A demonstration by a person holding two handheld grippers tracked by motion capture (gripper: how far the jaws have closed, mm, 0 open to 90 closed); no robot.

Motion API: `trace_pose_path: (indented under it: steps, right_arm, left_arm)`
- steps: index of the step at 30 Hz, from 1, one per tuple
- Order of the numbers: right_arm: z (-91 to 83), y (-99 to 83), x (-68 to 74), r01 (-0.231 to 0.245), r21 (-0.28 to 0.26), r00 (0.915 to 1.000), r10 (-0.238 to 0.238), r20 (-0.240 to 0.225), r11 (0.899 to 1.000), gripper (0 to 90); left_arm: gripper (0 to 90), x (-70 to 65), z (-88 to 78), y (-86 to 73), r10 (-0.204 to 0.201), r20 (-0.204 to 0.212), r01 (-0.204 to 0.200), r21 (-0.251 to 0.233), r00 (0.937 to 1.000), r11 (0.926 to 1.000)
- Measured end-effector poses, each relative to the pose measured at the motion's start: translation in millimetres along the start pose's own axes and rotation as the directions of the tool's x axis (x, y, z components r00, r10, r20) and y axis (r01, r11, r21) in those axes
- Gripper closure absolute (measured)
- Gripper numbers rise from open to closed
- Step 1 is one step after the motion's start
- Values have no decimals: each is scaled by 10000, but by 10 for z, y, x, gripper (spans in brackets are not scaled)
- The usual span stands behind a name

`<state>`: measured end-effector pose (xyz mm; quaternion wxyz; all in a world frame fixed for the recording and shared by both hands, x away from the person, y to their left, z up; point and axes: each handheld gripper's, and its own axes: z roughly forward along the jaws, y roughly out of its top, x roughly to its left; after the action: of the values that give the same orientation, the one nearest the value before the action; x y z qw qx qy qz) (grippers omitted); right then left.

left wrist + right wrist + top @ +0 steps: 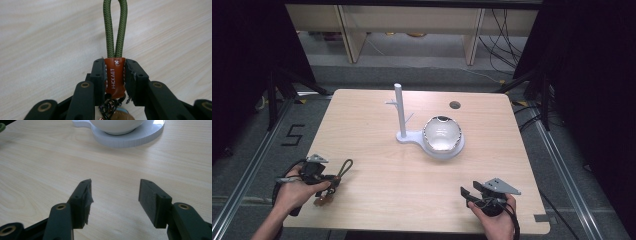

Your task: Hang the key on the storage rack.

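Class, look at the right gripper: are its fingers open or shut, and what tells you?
Open. In the right gripper view, the right gripper has bare table showing in a wide gap between its two fingers, which hold nothing.

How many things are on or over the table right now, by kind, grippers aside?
Stand: 1
Bowl: 1
Keychain: 1, held in the left gripper
Total: 3
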<state>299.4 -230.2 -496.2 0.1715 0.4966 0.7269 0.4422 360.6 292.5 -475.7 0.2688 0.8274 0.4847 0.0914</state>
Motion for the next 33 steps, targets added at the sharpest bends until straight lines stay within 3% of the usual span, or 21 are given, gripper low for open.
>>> trace_pose_path:
  steps: [1,3,5,8,11,12,13,14,15,18,19,20,21,24,25,26,27,31,32,33]
  right_arm:
    - [1,-2,-3,35,7,10000,-35,16,10000,447]
    - [3,-4,-3,26,7,10000,-26,40,10000,446]
    - [-11,-2,-6,106,220,9995,-112,282,9997,444]
    - [-4,-5,0,80,72,9998,-82,160,9999,443]
    - [-14,-3,1,102,166,9998,-105,190,9998,443]
    - [-7,-6,-7,235,75,9994,-237,263,9997,443]
    - [-4,-6,-4,193,98,9993,-196,309,9998,443]
    - [-7,-7,-5,231,109,9992,-234,323,9997,443]
    - [-8,-7,-5,203,125,9992,-207,338,9997,443]
    - [-9,-9,-5,217,90,9992,-220,342,9997,443]
    - [-9,-9,-5,224,78,9991,-227,353,9997,443]
    - [-8,-10,-5,226,71,9991,-228,357,9997,443]
    - [-8,-10,-5,226,71,9991,-228,357,9997,443]
    - [-1,-15,0,174,56,9994,-176,309,9998,442]
    - [25,-25,-3,218,-130,9992,-213,332,9997,442]
    - [25,-25,-3,218,-130,9992,-213,332,9997,442]
    - [26,-26,-3,217,-141,9993,-213,321,9997,441]
    - [-14,-17,-7,194,16,9994,-194,272,9998,442]
    - [-14,-17,-7,191,-9,9995,-190,257,9998,441]
    - [-14,-17,-7,191,-9,9995,-190,257,9998,441]
  left_arm:
    - [695,-16,-20,-17,-40,5,40,-407,10000,9992]
    - [694,-18,-43,-30,-53,56,56,-567,10000,9984]
    - [695,-41,-52,-56,-267,29,268,-1123,9996,9933]
    - [695,-38,-105,-90,0,119,17,-1440,9999,9896]
    - [695,-57,-149,-129,-43,133,71,-2140,9999,9768]
    - [694,-67,-162,-140,-107,152,140,-2384,9998,9711]
    - [694,-75,-157,-151,-169,197,218,-2830,9997,9589]
    - [695,-108,-152,-160,-600,303,667,-3369,9977,9392]
    - [694,-108,-164,-164,-624,323,698,-3442,9975,9363]
    - [694,-120,-193,-176,-717,311,781,-4042,9969,9113]
    - [694,-125,-208,-177,-794,303,849,-4147,9964,9060]
    - [694,-130,-229,-175,-720,278,769,-4388,9970,8953]
    - [693,-130,-229,-175,-720,278,769,-4388,9970,8953]
    - [693,-136,-259,-172,-786,379,871,-4748,9962,8757]
    - [693,-141,-276,-168,-818,281,849,-4983,9963,8628]
    - [694,-141,-276,-168,-818,281,849,-4983,9963,8628]
    - [694,-148,-290,-162,-839,249,847,-5179,9962,8512]
    - [694,-163,-323,-134,-790,149,740,-5550,9968,8286]
    - [693,-174,-326,-120,-803,135,732,-5806,9967,8109]
    - [693,-174,-326,-120,-803,135,732,-5806,9967,8109]
